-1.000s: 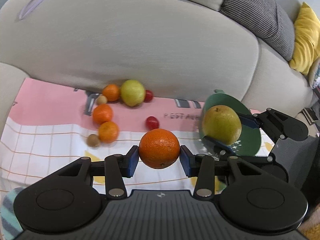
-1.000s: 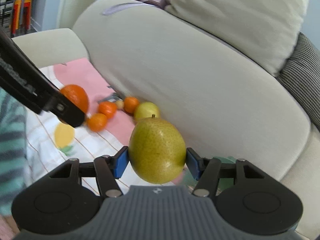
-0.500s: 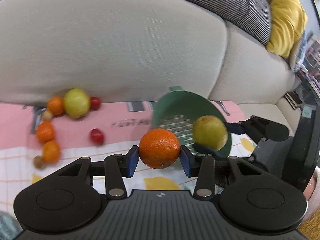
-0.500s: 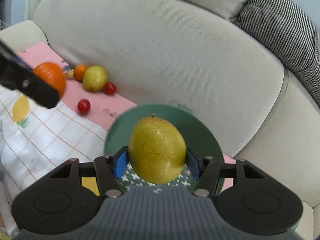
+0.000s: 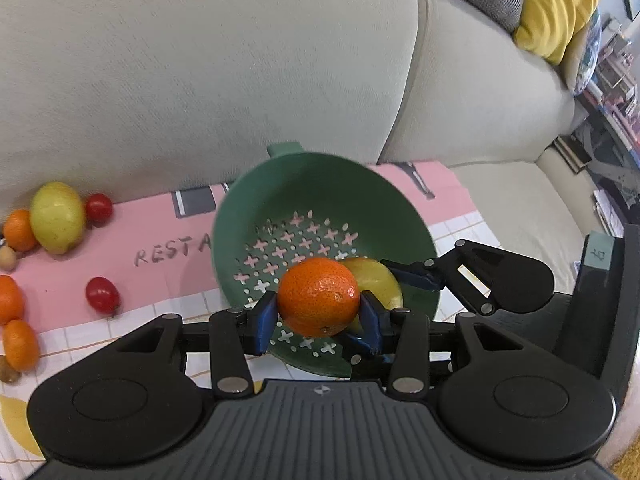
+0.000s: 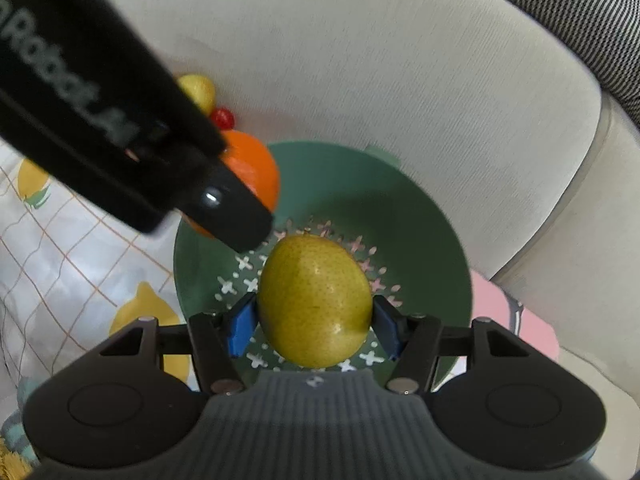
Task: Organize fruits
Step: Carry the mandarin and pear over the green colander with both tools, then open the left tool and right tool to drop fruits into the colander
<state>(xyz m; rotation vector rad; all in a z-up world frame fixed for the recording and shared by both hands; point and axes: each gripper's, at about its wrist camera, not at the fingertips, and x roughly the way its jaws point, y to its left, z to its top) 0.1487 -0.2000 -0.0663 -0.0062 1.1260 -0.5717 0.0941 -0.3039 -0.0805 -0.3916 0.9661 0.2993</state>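
Above the green colander, which sits on a cloth against the sofa back, two fruits hang in two grippers. One orange is clamped between the blue pads of the left gripper, over the colander's near side. One pear is pinched in the right gripper, over the perforated floor. Left of the colander, on the cloth, lie one yellow-green fruit, two red cherry tomatoes, three small oranges and two small brown fruits, partly cut off by the frame edge.
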